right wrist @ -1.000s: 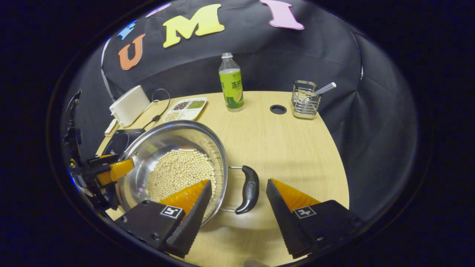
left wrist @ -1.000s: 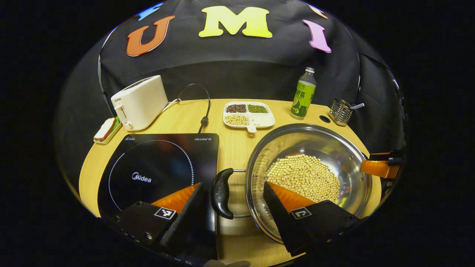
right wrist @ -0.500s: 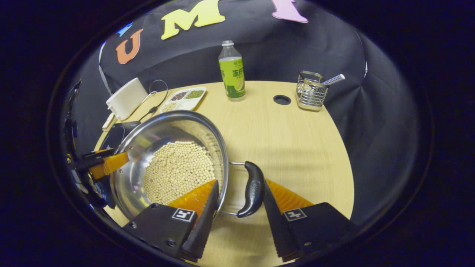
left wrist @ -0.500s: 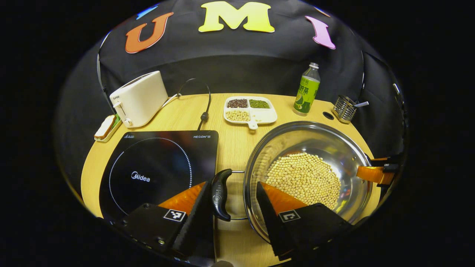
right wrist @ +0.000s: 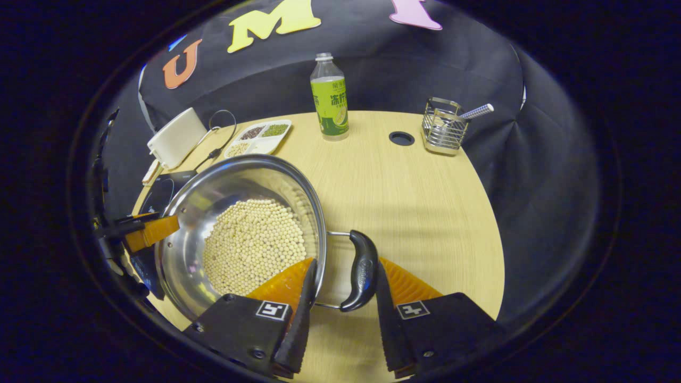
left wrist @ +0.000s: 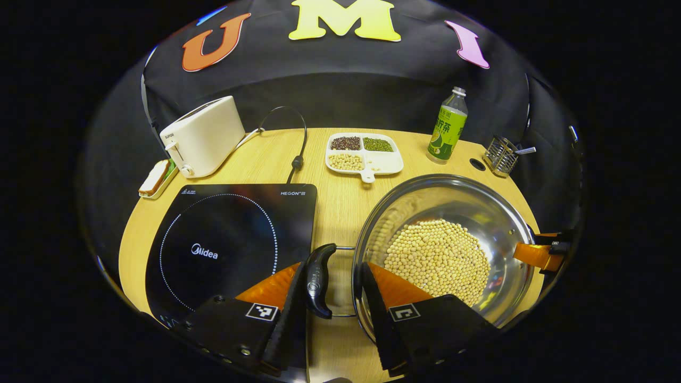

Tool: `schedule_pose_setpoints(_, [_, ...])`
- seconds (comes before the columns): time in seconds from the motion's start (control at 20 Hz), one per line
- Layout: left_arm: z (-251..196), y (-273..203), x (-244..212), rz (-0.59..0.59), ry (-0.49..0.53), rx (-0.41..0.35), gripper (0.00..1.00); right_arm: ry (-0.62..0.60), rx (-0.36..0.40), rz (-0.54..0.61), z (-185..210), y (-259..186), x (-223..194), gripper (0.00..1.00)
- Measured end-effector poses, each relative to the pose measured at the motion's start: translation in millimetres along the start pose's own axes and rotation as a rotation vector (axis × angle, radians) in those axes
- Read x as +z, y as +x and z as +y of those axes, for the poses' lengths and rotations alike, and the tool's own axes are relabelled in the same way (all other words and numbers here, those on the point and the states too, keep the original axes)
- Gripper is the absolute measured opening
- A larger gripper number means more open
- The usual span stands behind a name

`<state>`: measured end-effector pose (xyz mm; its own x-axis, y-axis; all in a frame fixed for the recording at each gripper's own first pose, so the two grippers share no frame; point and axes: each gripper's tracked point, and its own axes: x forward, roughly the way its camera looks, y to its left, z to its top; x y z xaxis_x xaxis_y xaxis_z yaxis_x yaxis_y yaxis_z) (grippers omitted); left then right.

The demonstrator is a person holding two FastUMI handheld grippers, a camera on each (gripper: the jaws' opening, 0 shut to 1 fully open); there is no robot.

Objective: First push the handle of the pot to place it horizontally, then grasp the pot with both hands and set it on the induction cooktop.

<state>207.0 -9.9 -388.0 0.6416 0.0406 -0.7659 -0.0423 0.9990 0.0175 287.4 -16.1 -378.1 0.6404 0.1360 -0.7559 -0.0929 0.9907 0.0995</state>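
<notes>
A steel pot [left wrist: 468, 207] holding soybeans sits on the wooden table, right of the black induction cooktop [left wrist: 229, 239]. Its two black handles lie level, one on each side. My left gripper [left wrist: 330, 303] straddles the left handle [left wrist: 317, 279]: the outer finger touches it and the inner finger stands at the pot rim, a gap left. My right gripper [right wrist: 345, 303] straddles the right handle [right wrist: 362, 268] of the pot [right wrist: 239, 186] the same way, its outer finger against it. Each gripper's finger also shows at the pot's far side in the other view.
A white toaster [left wrist: 202, 135] and a dish with bread [left wrist: 156, 178] stand at the back left. A divided tray of beans [left wrist: 364, 154], a green bottle [left wrist: 448, 127] and a wire basket [left wrist: 503, 155] line the back. A cable [left wrist: 295, 154] lies behind the cooktop.
Both grippers have moved in on the pot's handles and their jaws have narrowed from wide open to close around each handle. The pot has stayed in place.
</notes>
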Motion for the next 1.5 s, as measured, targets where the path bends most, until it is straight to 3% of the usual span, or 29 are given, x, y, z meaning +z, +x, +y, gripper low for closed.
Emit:
schedule_pose_setpoints(0.05, [-0.2,0.1,0.9,-0.003,0.004,0.001,0.61,-0.003,0.000,-0.001,-0.6,-0.6,0.9,0.56])
schedule_pose_setpoints(0.1, [-0.1,-1.1,0.0,0.001,0.010,0.004,0.60,-0.011,0.002,-0.002,-0.6,-0.2,0.6,0.56])
schedule_pose_setpoints(0.15, [0.2,-1.6,0.5,0.003,0.012,0.007,0.70,-0.009,0.004,-0.005,-1.0,-0.1,1.2,0.56])
schedule_pose_setpoints(0.2, [0.1,-2.7,2.1,-0.004,0.016,0.010,0.59,-0.004,0.009,-0.004,-1.4,-0.8,-0.2,0.55])
schedule_pose_setpoints(0.7, [10.1,-28.8,15.9,-0.042,0.015,0.005,0.59,-0.015,0.005,-0.058,11.6,-33.6,9.0,0.55])
schedule_pose_setpoints(1.5, [130.3,-76.6,25.0,-0.084,-0.011,0.031,0.59,-0.028,0.042,-0.112,142.8,-63.7,23.1,0.57])
